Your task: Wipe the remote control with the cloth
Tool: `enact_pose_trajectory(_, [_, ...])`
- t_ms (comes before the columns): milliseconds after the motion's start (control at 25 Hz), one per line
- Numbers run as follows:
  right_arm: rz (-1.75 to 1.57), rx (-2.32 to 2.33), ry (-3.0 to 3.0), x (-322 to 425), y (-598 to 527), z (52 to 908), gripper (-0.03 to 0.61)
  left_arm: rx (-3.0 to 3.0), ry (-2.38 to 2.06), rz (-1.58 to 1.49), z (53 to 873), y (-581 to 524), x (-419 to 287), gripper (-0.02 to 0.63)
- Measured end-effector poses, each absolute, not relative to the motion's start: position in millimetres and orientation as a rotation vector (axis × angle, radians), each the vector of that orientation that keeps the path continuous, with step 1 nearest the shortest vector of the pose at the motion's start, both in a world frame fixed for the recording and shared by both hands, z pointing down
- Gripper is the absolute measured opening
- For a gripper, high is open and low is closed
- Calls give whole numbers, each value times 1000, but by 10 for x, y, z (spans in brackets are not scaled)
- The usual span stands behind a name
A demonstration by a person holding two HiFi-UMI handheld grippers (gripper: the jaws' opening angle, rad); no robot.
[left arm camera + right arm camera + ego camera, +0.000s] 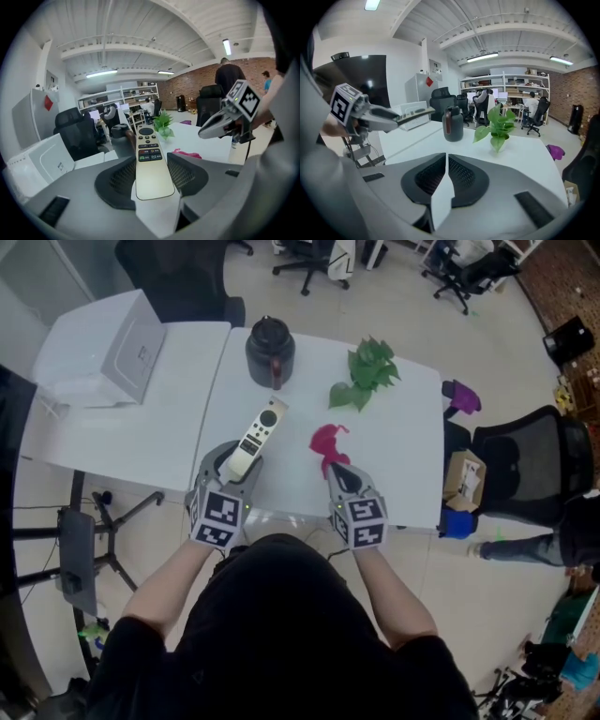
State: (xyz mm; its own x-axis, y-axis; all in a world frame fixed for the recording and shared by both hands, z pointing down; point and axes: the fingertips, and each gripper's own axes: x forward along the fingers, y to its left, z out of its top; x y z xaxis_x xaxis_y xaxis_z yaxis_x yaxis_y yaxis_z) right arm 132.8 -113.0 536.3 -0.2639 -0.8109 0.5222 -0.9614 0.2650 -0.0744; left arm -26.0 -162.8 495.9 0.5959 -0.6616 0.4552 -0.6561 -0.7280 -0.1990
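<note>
Left gripper (pixel 153 174): pads clamped on the sides of the remote (pixel 149 154) near its lower end. The remote is button face up and held clear of the table (pixel 398 460).

Right gripper (pixel 446 174): jaws together, nothing between them.

The cloth (pixel 326 442) lies crumpled on the table just ahead of the right gripper's tips and is not held.

Assessment: remote secured, cloth not yet picked up, no wiping evident.

Remaining: grasp the cloth, bring it to the remote, wipe.

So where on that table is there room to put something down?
The widest bare patch: between the cloth, the plant and the right edge of the table. Also bare: between the jug and the white box, toward the near edge. Crowded: front middle, with left gripper, remote control, right gripper.
</note>
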Motion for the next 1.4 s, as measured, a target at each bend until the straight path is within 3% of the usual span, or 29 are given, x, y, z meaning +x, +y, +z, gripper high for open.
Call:
enact_pose_trajectory(240, [530,1587,-2001,1604,-1409,5917,157,-2742,1015,-707,4477,-1308,-150,213])
enact_pose_trajectory(480, [579,1459,-1878,1716,-1631,6498,179,-2724,894,-703,4293,-1082,-70,213])
enact_pose_trajectory(920, [671,1324,-1719,1810,-1762,7091,179,-2688,860,-733,4119,-993,-29,213])
enact_pose_trajectory(1080, [684,1321,-1695,1870,-1724,7094,118,-2685,865,-737,4150,-1002,-20,213])
enact_pose_trajectory(1400, [568,1487,-2007,1680,-1714,6058,107,-2653,883,-743,4209,-1160,6,213])
